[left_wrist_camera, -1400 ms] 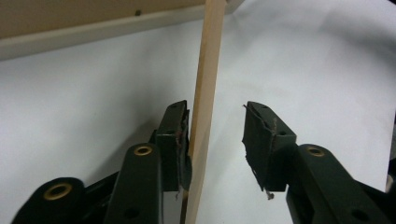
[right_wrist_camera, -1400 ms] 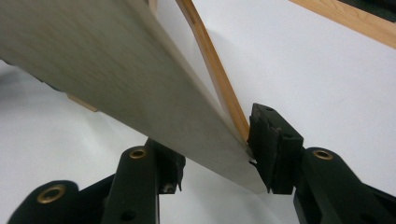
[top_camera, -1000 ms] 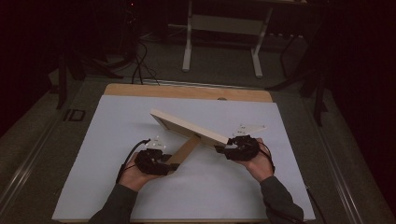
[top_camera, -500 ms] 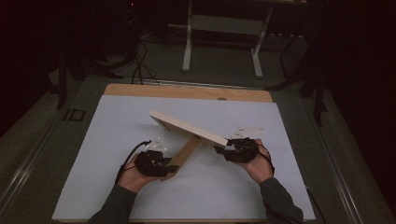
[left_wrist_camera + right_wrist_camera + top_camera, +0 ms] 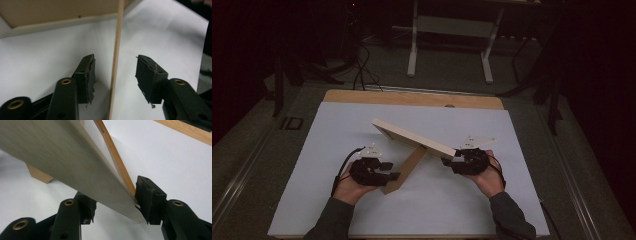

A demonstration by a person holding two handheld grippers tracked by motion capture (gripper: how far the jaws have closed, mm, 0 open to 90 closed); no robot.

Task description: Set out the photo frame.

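Propping up the wooden frame (image 5: 414, 137): right gripper (image 5: 453, 161) is clamped on its corner, left gripper (image 5: 393, 170) gapes around the stand leg (image 5: 115, 57). Probably needs to pinch that next.

wooden frame (image 5: 75, 165) blurred and cropped, its front hidden

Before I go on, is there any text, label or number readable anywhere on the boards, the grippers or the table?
None can be read.
Long wooden board: bare wood, no print.
Shorter wooden board under it: bare wood, no print.
White table sheet: blank.
Left gripper and right gripper: black jaws with brass rivets, no markings.
Dark rectangular sign left of the table: too small and dim to read.
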